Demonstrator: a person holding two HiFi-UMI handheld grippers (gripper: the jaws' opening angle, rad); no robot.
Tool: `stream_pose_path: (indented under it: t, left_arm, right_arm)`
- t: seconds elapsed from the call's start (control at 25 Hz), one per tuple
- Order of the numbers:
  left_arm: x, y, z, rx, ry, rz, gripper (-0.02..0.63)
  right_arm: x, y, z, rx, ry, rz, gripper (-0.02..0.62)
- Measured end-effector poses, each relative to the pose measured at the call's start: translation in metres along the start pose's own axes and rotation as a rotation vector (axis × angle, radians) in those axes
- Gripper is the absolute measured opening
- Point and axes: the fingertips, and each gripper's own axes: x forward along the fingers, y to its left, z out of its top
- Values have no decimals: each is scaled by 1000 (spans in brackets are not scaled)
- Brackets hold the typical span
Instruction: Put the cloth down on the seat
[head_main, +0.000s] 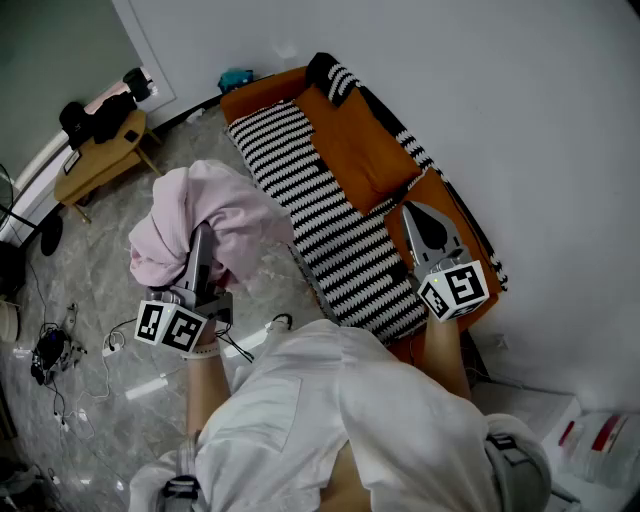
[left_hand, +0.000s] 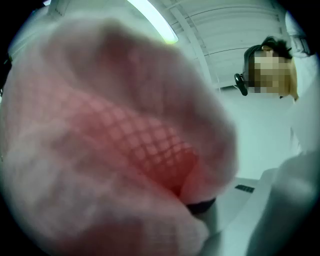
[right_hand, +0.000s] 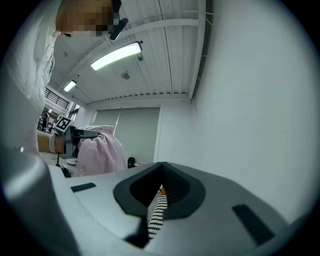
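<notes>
A bunched pink cloth (head_main: 205, 210) hangs over my left gripper (head_main: 202, 252), which is shut on it above the floor, just left of the sofa. In the left gripper view the cloth (left_hand: 110, 140) fills nearly the whole picture and hides the jaws. The seat is an orange sofa with a black-and-white striped cover (head_main: 320, 210) and an orange cushion (head_main: 360, 140). My right gripper (head_main: 422, 222) hovers over the near end of the sofa, shut and holding nothing. Striped fabric shows through the slit between its jaws (right_hand: 159, 200). The cloth (right_hand: 100, 152) also shows at the left of the right gripper view.
A low wooden table (head_main: 100, 155) with dark things on it stands at the far left. Cables (head_main: 50, 350) lie on the grey floor. A white wall runs behind the sofa. White boxes (head_main: 590, 440) sit at the lower right.
</notes>
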Motion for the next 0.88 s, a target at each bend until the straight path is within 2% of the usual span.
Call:
stream_pose_path:
  t: [0.36,0.6,0.88]
  left_arm:
    - [2,-1,0,12,17,7,130]
    - [-6,0,-5,-5,35,22,132]
    - [0,50,-18,-42,72,50,131]
  right_arm:
    - [8,-3,-3,19,-1,20,8]
    - [18,0,-18,125,-5,64,9]
    - [71,18,-54,122,90,101,11]
